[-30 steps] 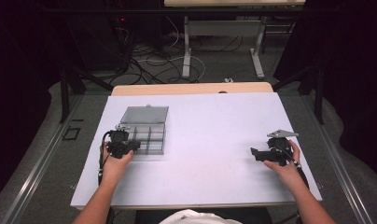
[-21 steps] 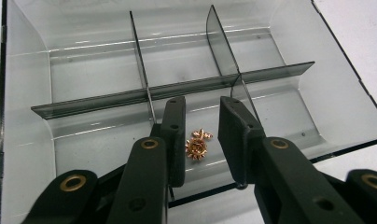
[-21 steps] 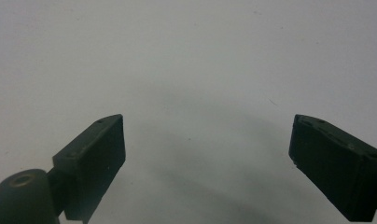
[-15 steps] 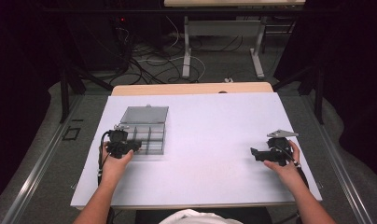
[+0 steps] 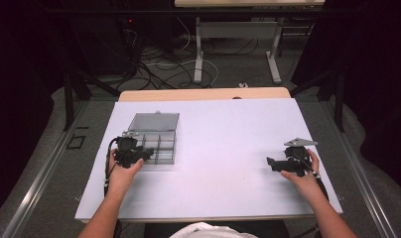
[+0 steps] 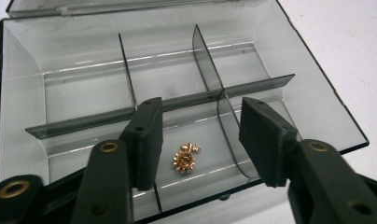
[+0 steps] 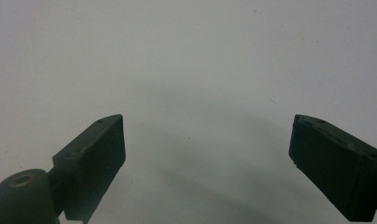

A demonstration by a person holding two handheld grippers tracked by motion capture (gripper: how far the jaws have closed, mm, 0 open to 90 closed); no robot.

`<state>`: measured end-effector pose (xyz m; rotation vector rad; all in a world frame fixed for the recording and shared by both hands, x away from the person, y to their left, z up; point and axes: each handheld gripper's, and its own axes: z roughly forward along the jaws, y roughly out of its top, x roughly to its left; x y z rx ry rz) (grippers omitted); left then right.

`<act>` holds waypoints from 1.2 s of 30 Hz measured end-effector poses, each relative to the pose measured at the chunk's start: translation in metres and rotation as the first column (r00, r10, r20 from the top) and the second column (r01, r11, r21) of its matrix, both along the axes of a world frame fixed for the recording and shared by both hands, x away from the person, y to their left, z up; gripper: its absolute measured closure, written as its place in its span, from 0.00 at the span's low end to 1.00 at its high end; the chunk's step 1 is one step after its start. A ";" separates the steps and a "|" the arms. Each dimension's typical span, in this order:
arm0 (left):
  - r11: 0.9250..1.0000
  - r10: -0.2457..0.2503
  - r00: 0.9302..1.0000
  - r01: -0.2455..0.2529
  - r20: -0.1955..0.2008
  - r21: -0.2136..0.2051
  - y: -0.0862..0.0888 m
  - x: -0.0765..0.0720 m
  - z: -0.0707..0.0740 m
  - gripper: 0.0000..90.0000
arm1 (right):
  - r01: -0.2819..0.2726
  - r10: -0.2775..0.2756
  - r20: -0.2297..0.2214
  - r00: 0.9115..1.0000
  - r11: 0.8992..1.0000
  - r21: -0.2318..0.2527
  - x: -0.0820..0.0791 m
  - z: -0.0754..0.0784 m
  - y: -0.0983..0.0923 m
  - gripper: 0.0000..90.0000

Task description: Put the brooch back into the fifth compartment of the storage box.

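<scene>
Gold charm [image 6: 186, 157] between left gripper [image 6: 200, 140] jaws

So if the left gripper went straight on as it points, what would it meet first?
Probably the gold charm on the floor of the open box, which lies between the left gripper's open jaws; depth is unclear.

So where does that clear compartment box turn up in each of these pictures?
High view: the clear compartment box lies open on the white table, left of middle, right at the left gripper.
Left gripper view: it spreads across the frame behind the open jaws, a small gold charm in a near compartment.
Right gripper view: bare white table between open jaws.
Shared landmark: the white table.
</scene>
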<state>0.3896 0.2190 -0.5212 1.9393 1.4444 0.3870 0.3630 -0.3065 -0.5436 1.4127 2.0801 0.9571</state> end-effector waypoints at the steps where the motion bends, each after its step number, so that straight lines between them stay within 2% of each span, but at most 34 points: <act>1: 1.000 -0.001 1.000 0.001 0.002 0.002 0.000 0.000 0.000 0.52 | 0.001 -0.001 -0.001 1.000 1.000 0.002 0.000 0.000 0.000 0.11; 10: 1.000 -0.024 0.998 0.023 0.055 0.013 -0.002 -0.004 0.004 0.44 | -0.004 0.004 0.006 1.000 1.000 -0.003 -0.001 0.001 0.001 0.11; 14: 0.999 -0.043 0.996 0.043 0.081 -0.003 -0.001 -0.006 0.008 0.40 | 0.003 -0.003 0.006 1.000 1.000 -0.001 -0.002 0.002 0.001 0.11; 17: 0.998 -0.063 0.994 0.064 0.085 -0.014 -0.001 -0.008 0.013 0.38 | 0.000 0.000 0.011 1.000 1.000 -0.002 -0.002 0.002 0.001 0.11; 18: 0.998 -0.063 0.993 0.065 0.100 -0.015 -0.001 -0.008 0.014 0.38 | 0.001 -0.001 0.010 1.000 1.000 -0.002 -0.002 0.002 0.002 0.11; 24: 0.998 -0.052 0.992 0.055 0.117 -0.022 0.001 -0.012 0.024 0.34 | 0.000 0.000 0.009 1.000 1.000 0.000 -0.003 0.003 0.003 0.11; 28: 0.997 -0.063 0.990 0.068 0.128 -0.034 0.002 -0.017 0.030 0.33 | 0.003 -0.003 0.011 1.000 1.000 -0.003 -0.003 0.003 0.002 0.11; 30: 0.996 -0.049 0.990 0.059 0.133 -0.070 0.001 -0.019 0.030 0.27 | 0.004 -0.004 0.011 1.000 1.000 -0.002 -0.004 0.003 0.002 0.11; 31: 0.995 -0.054 0.989 0.064 0.136 -0.074 0.001 -0.020 0.030 0.23 | 0.002 -0.002 0.011 1.000 1.000 -0.001 -0.004 0.003 0.002 0.11; 32: 0.995 -0.068 0.988 0.077 0.137 -0.061 0.002 -0.022 0.031 0.22 | 0.004 -0.004 0.013 1.000 1.000 -0.003 -0.004 0.003 0.002 0.11; 36: 0.995 -0.060 0.985 0.072 0.163 -0.071 0.003 -0.027 0.030 0.17 | 0.005 -0.005 0.012 1.000 1.000 -0.001 -0.004 0.003 0.003 0.11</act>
